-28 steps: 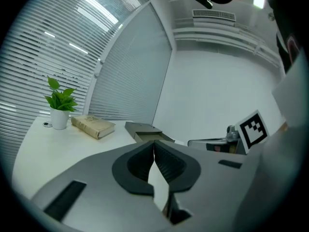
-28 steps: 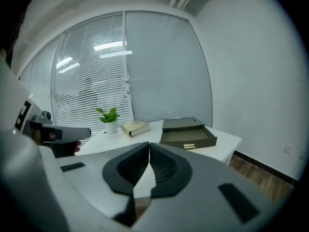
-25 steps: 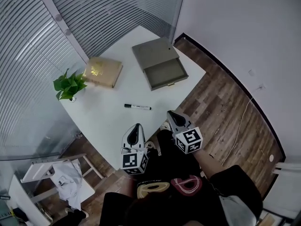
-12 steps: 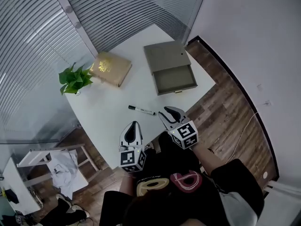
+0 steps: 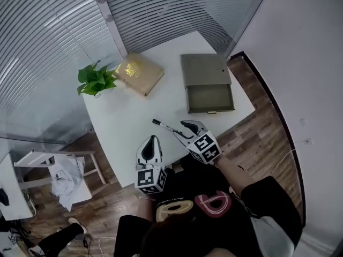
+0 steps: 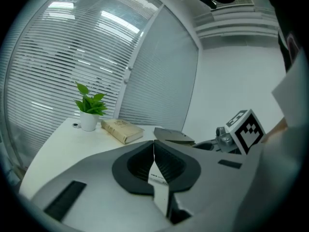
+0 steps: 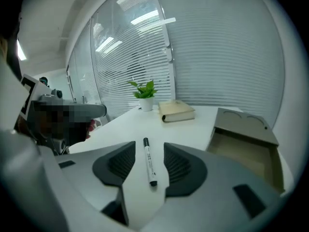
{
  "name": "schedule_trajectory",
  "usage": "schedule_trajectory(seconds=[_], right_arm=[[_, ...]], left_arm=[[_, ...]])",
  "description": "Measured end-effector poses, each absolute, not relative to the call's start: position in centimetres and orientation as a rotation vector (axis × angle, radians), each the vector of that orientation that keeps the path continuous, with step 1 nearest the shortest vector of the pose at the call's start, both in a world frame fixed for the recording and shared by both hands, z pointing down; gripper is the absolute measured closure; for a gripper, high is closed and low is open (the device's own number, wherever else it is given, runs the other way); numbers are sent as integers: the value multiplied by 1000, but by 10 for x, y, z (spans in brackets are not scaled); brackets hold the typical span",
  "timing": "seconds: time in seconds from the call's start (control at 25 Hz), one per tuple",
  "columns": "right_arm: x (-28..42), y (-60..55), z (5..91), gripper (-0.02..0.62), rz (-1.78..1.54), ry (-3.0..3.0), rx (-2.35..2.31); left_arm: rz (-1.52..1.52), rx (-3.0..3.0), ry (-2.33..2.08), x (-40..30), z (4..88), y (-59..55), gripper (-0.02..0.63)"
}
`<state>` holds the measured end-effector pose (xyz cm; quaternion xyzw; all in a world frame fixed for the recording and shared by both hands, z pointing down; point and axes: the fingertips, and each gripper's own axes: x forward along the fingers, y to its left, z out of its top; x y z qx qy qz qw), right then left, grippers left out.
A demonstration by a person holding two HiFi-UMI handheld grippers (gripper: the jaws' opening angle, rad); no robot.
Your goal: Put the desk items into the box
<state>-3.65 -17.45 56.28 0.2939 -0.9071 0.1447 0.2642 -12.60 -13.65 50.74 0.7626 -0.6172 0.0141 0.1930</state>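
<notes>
My right gripper (image 7: 148,150): jaws opening, either side of the marker (image 7: 149,163) on the white desk (image 7: 195,122), not touching it; my left gripper (image 6: 154,151): jaws together, empty.

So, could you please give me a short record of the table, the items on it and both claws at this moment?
table: white, holds four things
marker: lying loose near the person's edge
box: grey, drawer pulled open, looks empty
book: tan, flat beside the potted plant
left claw: shut, nothing in it
right claw: opening, marker lies between its pads, not gripped
</notes>
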Motion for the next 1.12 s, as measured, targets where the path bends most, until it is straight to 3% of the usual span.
schedule_trajectory(seconds=[0.32,0.44,1.12], right_arm=[[-62,-180,593,410,340,-2391,581],[-70,-185,601,453,334,-2382,536],[-90,-185,643,471,327,-2262,412]], left_arm=[[40,2021,-1866,-142,512,-130,589],[28,1986,-1914,-148,510,-130,589],[28,1815,-2065,-170,513,-107,589]])
